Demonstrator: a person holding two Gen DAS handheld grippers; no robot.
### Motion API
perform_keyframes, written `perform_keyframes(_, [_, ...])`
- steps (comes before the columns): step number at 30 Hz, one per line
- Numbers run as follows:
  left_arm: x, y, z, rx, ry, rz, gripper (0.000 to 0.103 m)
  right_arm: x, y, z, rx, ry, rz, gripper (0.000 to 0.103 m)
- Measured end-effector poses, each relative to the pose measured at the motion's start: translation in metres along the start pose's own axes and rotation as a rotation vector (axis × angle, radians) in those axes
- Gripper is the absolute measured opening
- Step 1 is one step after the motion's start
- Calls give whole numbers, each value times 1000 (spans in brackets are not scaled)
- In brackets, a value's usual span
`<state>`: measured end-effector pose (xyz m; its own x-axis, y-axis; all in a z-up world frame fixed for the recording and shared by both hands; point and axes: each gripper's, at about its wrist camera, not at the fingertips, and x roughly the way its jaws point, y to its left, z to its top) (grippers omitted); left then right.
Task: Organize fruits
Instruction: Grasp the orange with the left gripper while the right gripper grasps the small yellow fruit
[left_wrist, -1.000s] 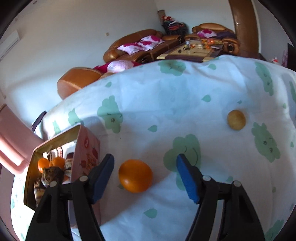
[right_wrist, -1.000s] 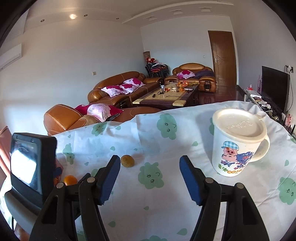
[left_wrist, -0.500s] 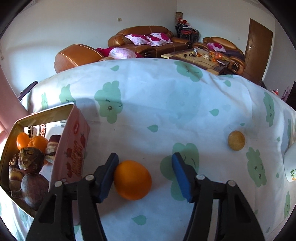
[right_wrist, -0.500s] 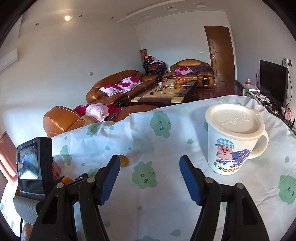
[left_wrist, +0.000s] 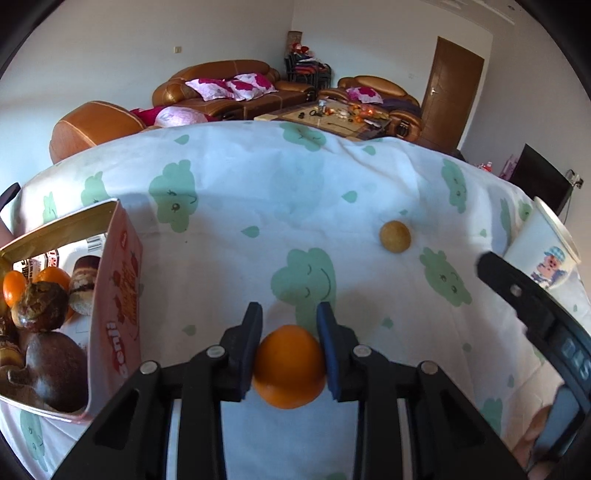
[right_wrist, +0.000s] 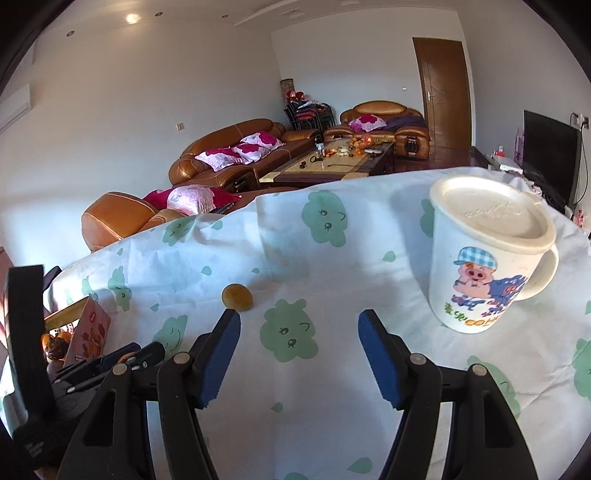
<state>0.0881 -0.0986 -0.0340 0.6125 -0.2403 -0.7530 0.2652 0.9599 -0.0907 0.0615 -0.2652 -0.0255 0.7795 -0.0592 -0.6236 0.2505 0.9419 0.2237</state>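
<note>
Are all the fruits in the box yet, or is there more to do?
Not yet. Some fruit already sits in the box. The left gripper is shut on an orange, probably headed for the box next. One small yellow fruit lies loose on the cloth. The right gripper is open and holds nothing.

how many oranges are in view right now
3. One orange is clamped in the left gripper. Two smaller ones sit in the pink box at the left; more may be hidden under the dark fruit there.
</note>
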Motion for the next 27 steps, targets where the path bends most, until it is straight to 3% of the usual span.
perform_keyframes(8, [-58, 20, -22, 56, -101, -37, 32, 61, 31, 22, -17, 145, 55, 68])
perform_keyframes(12, [-72, 39, -27, 17, -121, -73, 32, 86, 53, 23, -78, 174, 15, 68])
perform_keyframes(13, [-74, 41, -27, 17, -130, -70, 32, 92, 58, 21, -96, 195, -6, 63])
perform_keyframes(14, [-76, 42, -28, 23, -142, -62, 32, 92, 62, 20, -120, 194, -38, 62])
perform_keyframes(16, [-79, 41, -28, 38, -164, -34, 32, 91, 67, 18, -145, 200, -65, 41])
perform_keyframes(18, [-82, 42, -30, 45, -172, -36, 32, 89, 69, 17, -165, 199, -100, 32])
perform_keyframes(22, [-88, 49, -33, 47, -189, -31, 32, 74, 63, 10, -146, 178, -102, 31])
perform_keyframes(27, [-97, 57, -40, 60, -232, 24, 32, 21, 65, -14, -120, 59, -90, 31])
